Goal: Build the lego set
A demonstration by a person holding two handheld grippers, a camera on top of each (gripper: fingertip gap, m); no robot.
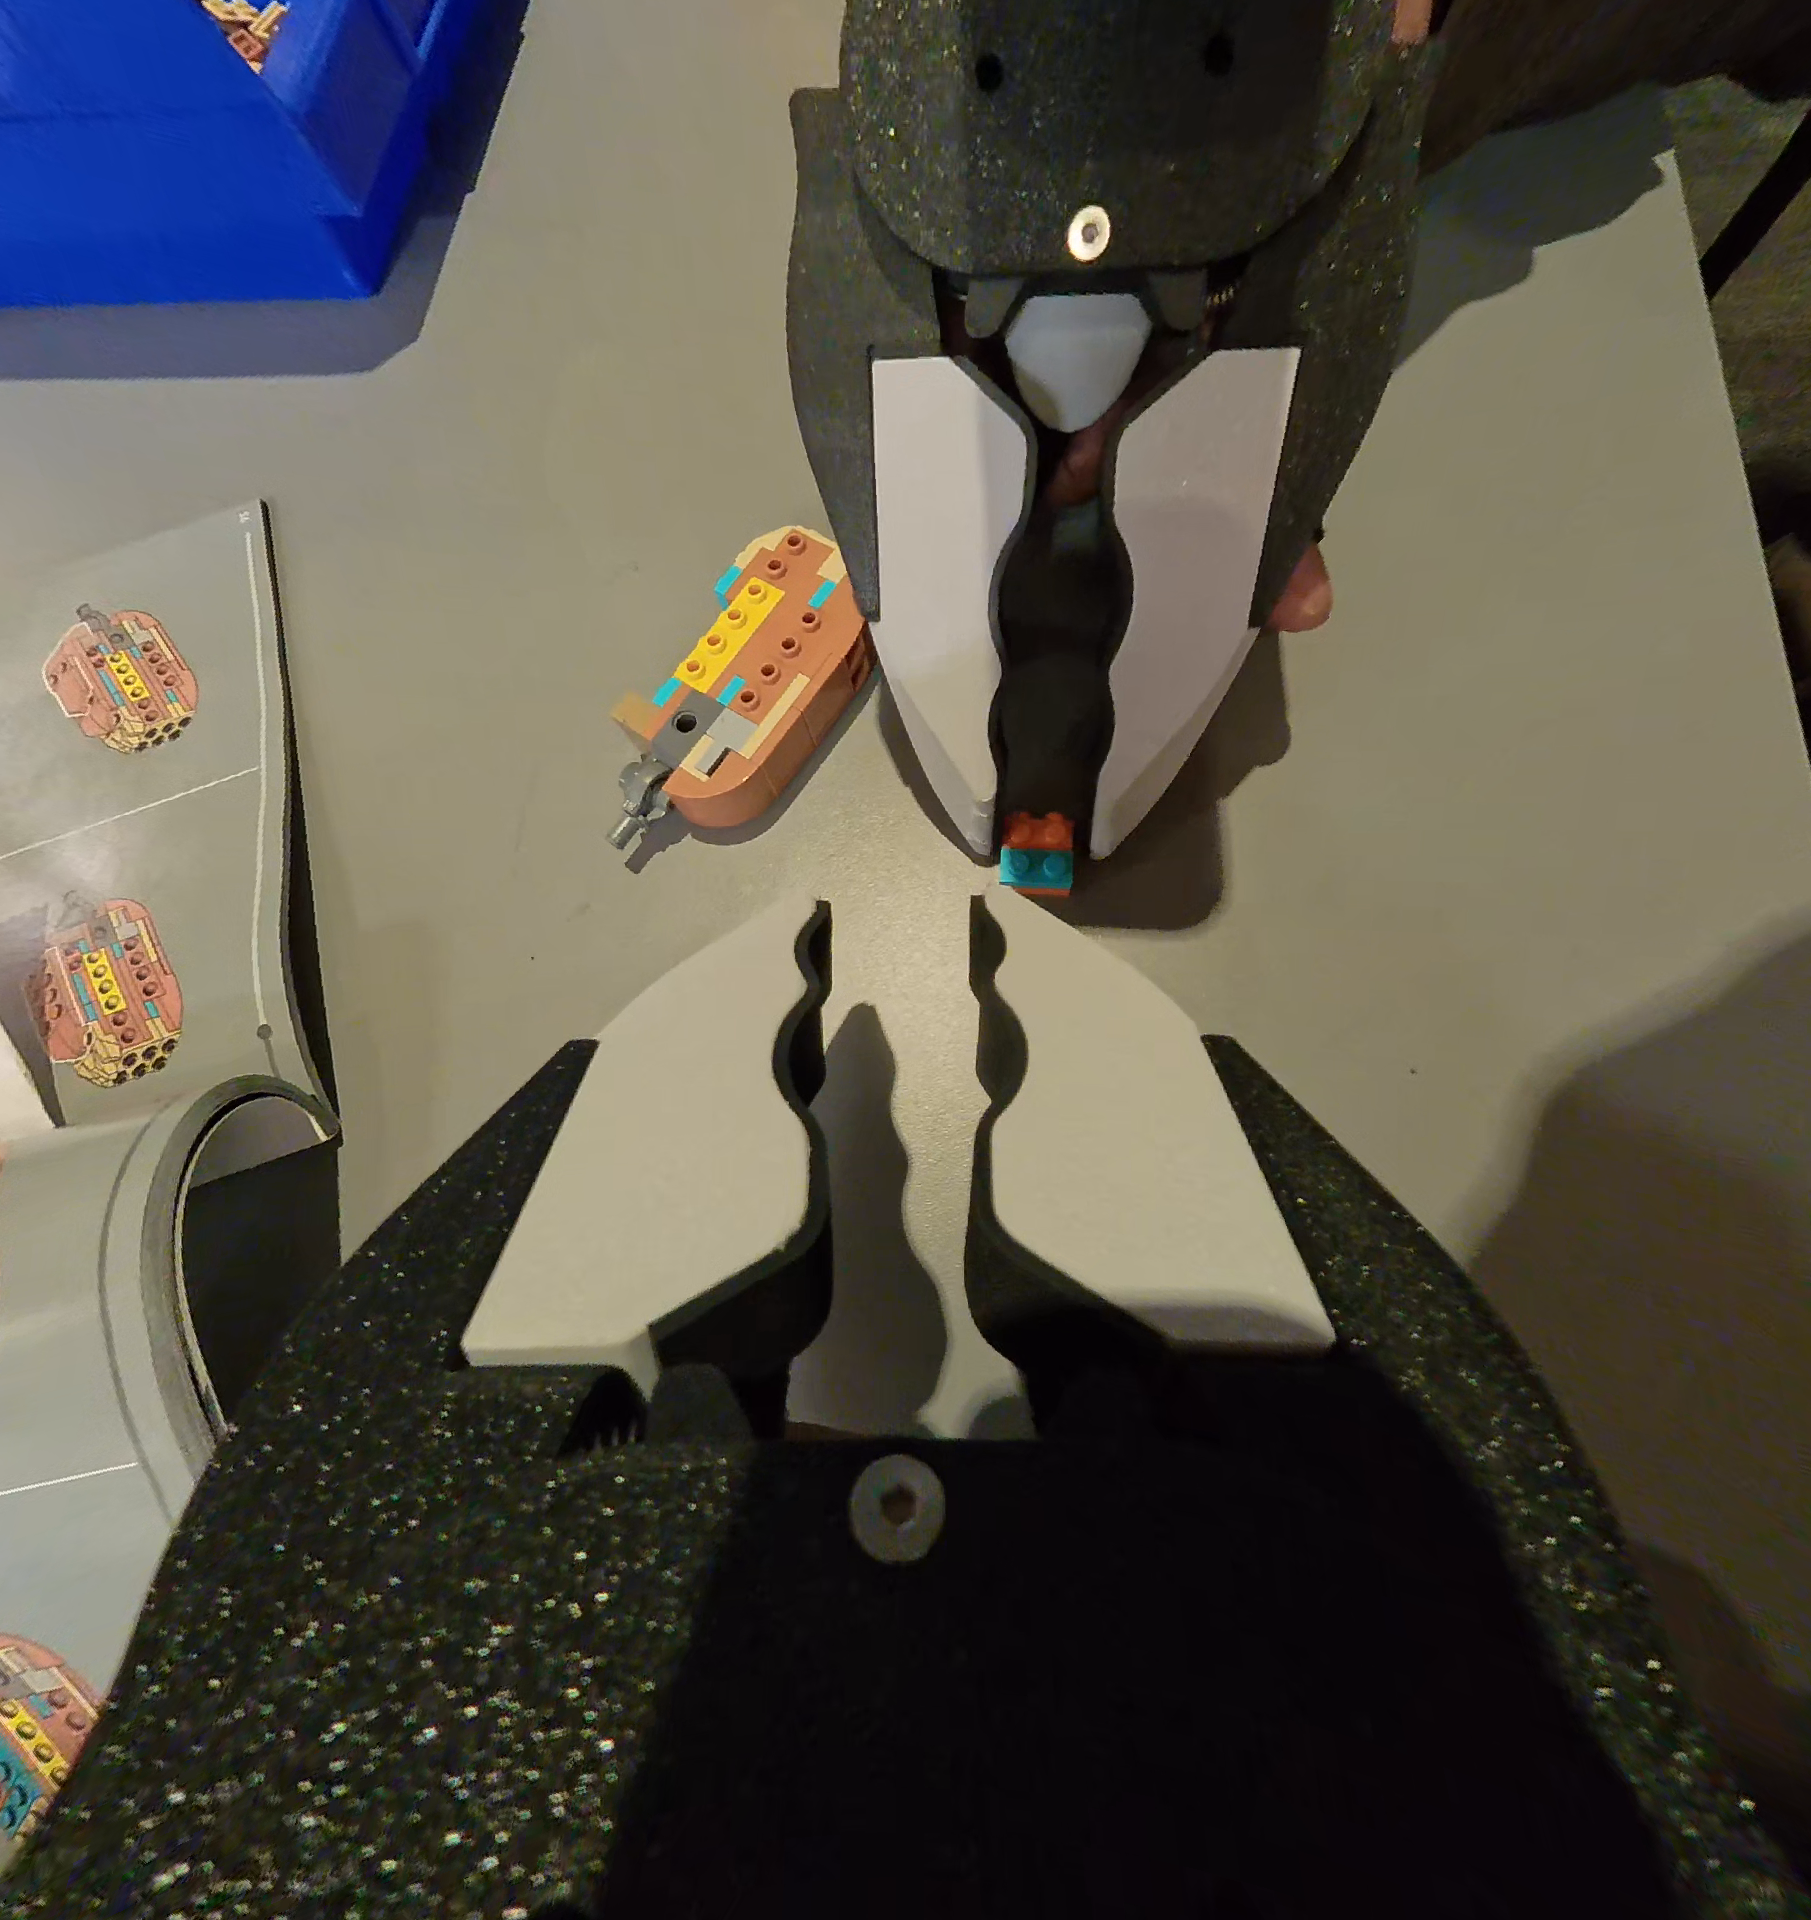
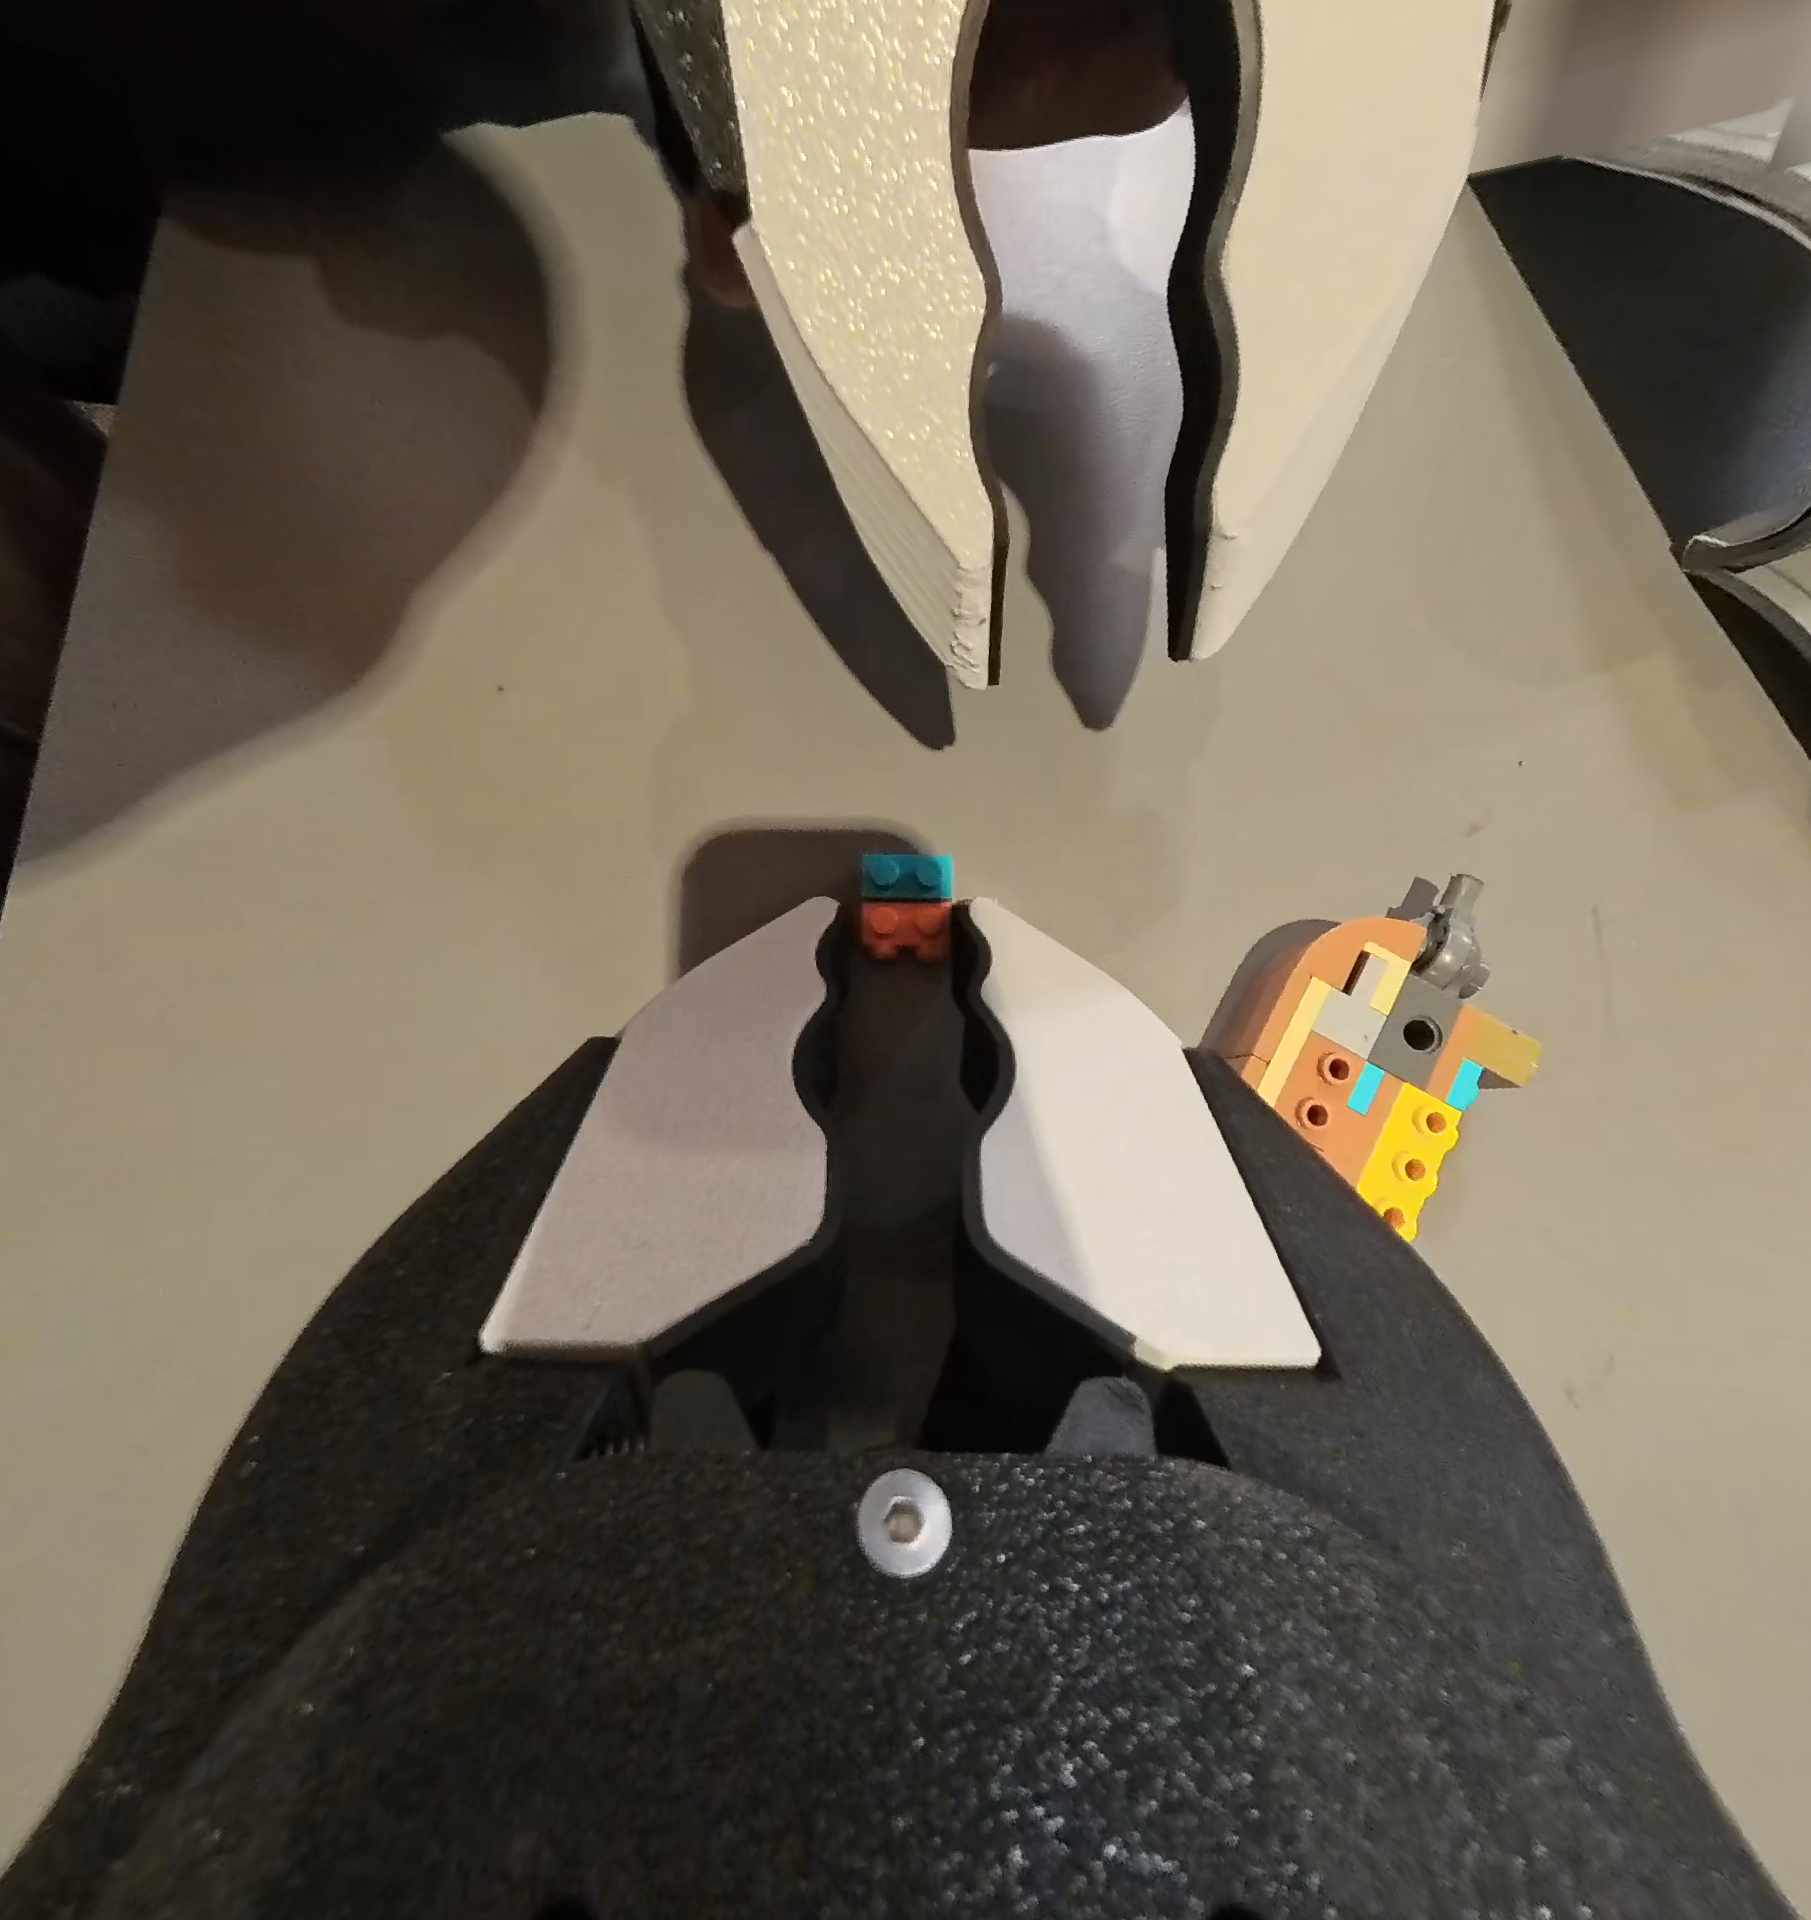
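My right gripper (image 2: 903, 920) is shut on a small piece made of a red-brown brick (image 2: 901, 932) and a teal brick (image 2: 906, 875), held at its fingertips just above the grey table. In the left wrist view the same gripper (image 1: 1038, 844) points toward me with the red-brown and teal piece (image 1: 1036, 854) at its tips. My left gripper (image 1: 899, 914) is open and empty, facing the right one tip to tip with a short gap; it also shows in the right wrist view (image 2: 1083, 644). The partly built brown model (image 1: 750, 681) with yellow and teal bricks lies on the table beside them (image 2: 1374, 1060).
An open instruction booklet (image 1: 122, 831) lies at the left of the grey table (image 1: 527, 436). A blue parts bin (image 1: 174, 145) stands at the far left corner. The table edge runs along the right side (image 1: 1753, 520). A hand holds the right gripper (image 1: 1306, 592). The left gripper's tips are roughly 5 centimeters from the right gripper's.
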